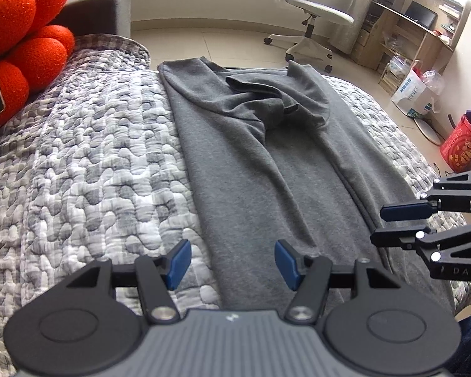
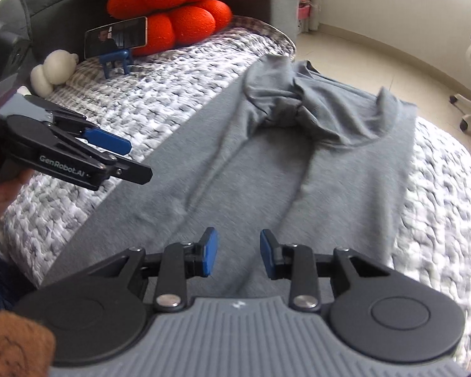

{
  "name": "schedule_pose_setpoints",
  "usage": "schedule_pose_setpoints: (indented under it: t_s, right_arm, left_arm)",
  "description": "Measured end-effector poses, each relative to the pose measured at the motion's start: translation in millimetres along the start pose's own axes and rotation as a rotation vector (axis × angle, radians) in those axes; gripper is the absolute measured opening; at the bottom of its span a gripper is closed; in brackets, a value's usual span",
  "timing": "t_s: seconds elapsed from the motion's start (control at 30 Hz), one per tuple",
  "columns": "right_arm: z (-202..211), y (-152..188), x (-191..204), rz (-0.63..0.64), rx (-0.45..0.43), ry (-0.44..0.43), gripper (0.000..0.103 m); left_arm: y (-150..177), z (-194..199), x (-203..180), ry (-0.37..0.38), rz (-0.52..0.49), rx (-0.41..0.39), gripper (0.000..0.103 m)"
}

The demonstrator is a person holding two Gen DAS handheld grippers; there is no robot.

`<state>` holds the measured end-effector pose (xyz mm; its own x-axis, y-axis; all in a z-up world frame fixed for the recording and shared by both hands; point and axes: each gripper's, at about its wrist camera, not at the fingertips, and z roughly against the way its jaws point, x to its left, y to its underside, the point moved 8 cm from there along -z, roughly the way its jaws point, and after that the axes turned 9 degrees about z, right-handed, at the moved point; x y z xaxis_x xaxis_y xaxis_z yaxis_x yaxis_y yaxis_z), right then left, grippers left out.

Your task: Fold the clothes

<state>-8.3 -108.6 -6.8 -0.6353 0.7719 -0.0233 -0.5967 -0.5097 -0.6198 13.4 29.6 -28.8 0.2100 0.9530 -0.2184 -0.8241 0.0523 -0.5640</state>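
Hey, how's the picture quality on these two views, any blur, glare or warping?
Left wrist view: mostly sharp, the grey garment in focus; window glare washes out the desk corner; fisheye bends the floor. Right wrist view: motion blur smears the quilt and garment, while the right gripper stays crisp.

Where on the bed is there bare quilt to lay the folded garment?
The widest free patch is quilt between the grey garment and the orange cushion. A narrower strip runs along the garment's other edge toward the bed's rim. The headboard end is crowded: cushion, phone on its blue stand, white plush toy.
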Motion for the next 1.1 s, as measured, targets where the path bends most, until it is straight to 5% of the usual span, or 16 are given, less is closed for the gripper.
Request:
schedule_pose_setpoints:
  t_s: [0.3,0.6,1.1]
  right_arm:
    - [10.2,38.2,-13.0,-0.019,0.038,0.014,0.034]
    - [26.5,51.2,12.8,-0.010,0.030,-0.025,0.035]
    - [57.0,97.5,46.7,-0.188,-0.037,-0.037,0.036]
  left_arm:
    - [21.2,-14.1,-29.3,-0.053,-0.157,0.017,0.062]
    - [63.7,12.2,-40.8,-0.075,-0.154,0.020,0.063]
    - [147.6,60.2,-55.2,-0.004,-0.159,0.035,0.064]
